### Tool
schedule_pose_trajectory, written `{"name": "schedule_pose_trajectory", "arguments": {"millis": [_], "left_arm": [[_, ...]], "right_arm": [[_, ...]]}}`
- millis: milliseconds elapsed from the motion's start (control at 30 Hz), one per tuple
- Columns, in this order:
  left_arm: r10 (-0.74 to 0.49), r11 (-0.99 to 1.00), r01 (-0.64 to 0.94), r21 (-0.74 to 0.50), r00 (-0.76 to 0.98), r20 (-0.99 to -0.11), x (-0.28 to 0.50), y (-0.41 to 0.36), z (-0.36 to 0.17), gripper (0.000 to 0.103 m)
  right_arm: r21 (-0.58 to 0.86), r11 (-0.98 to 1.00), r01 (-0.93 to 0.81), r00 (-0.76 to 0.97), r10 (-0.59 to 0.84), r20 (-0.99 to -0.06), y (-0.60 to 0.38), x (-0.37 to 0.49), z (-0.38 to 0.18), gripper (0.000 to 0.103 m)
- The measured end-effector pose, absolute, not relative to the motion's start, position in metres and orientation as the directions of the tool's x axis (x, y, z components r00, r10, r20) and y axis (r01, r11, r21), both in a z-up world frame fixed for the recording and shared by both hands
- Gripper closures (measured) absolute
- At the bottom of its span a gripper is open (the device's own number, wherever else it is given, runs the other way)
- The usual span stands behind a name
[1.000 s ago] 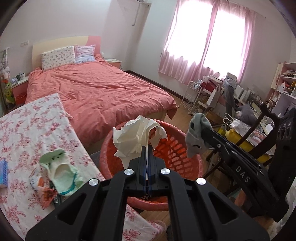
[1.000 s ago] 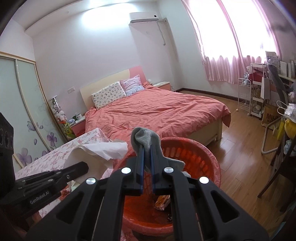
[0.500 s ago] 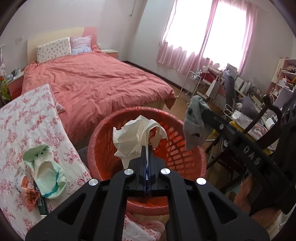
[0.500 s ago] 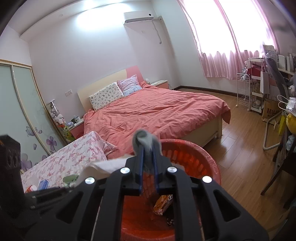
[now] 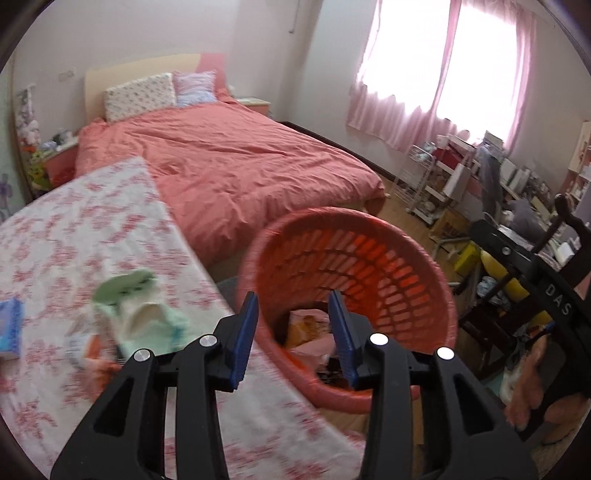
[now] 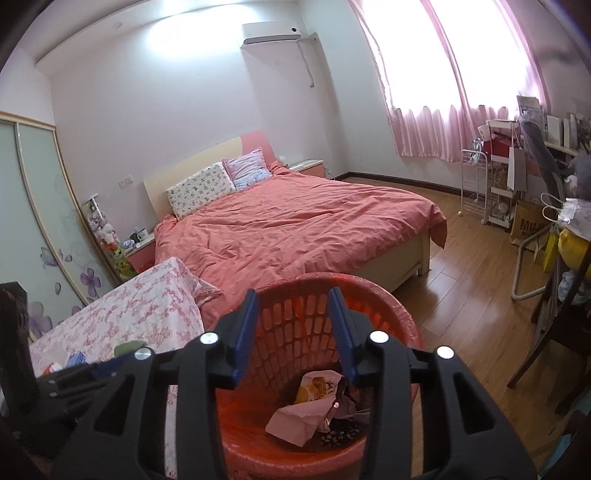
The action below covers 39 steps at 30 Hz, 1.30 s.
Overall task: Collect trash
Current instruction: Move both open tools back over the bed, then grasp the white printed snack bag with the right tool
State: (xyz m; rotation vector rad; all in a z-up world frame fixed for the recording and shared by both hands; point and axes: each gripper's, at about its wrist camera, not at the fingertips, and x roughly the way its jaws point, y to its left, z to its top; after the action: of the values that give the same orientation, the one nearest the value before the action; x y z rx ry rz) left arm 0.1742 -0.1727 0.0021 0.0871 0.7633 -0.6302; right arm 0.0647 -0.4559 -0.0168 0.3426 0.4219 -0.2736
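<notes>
L gripper (image 5: 293, 332) jaws opening, nothing btwn | R gripper (image 6: 293, 332) jaws opening, nothing btwn | red basket (image 5: 417, 266) just ahead of + below both jaw pairs, paper scrap (image 6: 295, 421) on its floor | you: let jaws clear the rim | next trash: green-white sock (image 5: 142, 317) on bench (image 5: 74, 229), left of L jaws.

Home bedroom, wide bed under a rumpled coral-pink duvet (image 6: 295, 225) sitting by two patterned pillows (image 6: 201, 190), sheer pink curtains (image 6: 436, 122) hanging, white wall air conditioner (image 6: 271, 33) overlooking wooden floor (image 6: 469, 266)
</notes>
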Motion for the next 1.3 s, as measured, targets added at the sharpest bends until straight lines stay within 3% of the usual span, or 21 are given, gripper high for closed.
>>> {"name": "schedule_pose_trajectory", "arguments": {"millis": [367, 867, 1267, 1300], "left_arm": [[-0.308, 0.925, 0.379, -0.036, 0.690, -0.655, 0.171, -0.072, 0.001, 0.057], [-0.085, 0.996, 0.086, -0.030, 0.755, -0.651, 0.157, 0.085, -0.006, 0.057], [-0.059, 0.995, -0.007, -0.097, 0.750, -0.659, 0.163, 0.143, -0.012, 0.051], [-0.060, 0.995, -0.010, -0.102, 0.748, -0.661, 0.163, 0.146, -0.013, 0.051]], "right_arm": [[0.204, 0.959, 0.199, 0.871, -0.077, -0.485, -0.385, 0.082, -0.018, 0.062], [0.141, 0.983, -0.120, 0.775, 0.182, -0.606, -0.215, 0.135, -0.048, 0.067], [-0.059, 0.990, -0.127, 0.700, 0.047, -0.712, -0.161, 0.180, -0.081, 0.067], [-0.061, 0.990, -0.127, 0.694, 0.045, -0.719, -0.161, 0.182, -0.083, 0.071]]}}
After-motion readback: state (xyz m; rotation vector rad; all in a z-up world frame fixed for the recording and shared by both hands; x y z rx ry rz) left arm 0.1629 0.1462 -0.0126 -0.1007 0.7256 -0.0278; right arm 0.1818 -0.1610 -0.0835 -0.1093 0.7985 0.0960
